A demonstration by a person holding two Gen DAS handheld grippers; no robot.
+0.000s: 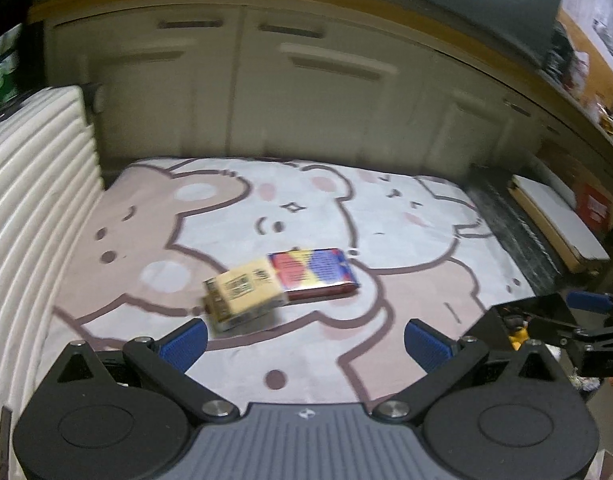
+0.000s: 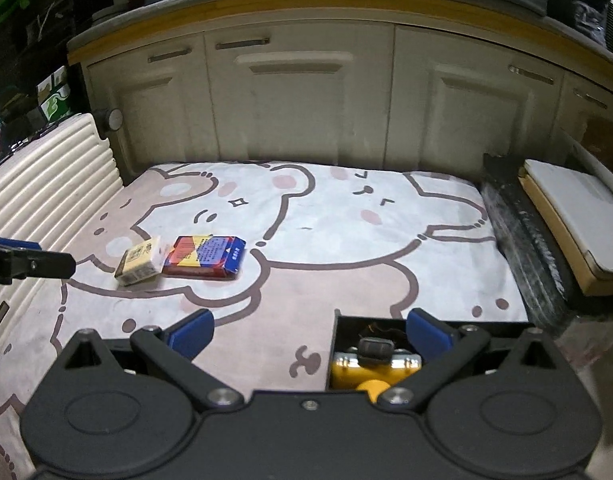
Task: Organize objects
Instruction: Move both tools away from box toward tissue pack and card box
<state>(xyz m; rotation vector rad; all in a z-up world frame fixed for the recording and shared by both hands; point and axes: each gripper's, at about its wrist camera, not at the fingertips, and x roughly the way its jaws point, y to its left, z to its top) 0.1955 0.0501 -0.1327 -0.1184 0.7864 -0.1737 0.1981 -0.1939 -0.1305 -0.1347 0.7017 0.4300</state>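
A small cream-yellow box point(image 1: 242, 294) lies on the bear-print mat point(image 1: 306, 216), touching a flat red, yellow and blue packet point(image 1: 316, 274) to its right. Both also show in the right wrist view, the box point(image 2: 140, 260) left of the packet point(image 2: 206, 256). My left gripper point(image 1: 304, 340) is open and empty, just in front of the box. My right gripper point(image 2: 310, 334) is open and empty, over the mat's near side. An open black box point(image 2: 370, 356) with yellow and dark items inside sits right below it; the black box also shows in the left wrist view point(image 1: 526, 316).
Cream cabinet doors point(image 2: 306, 100) close off the back. A ribbed cream suitcase point(image 2: 46, 176) stands along the left. A dark strip and a flat white board point(image 2: 578, 220) lie to the right of the mat. The left gripper's finger point(image 2: 26, 262) reaches into the right wrist view from the left.
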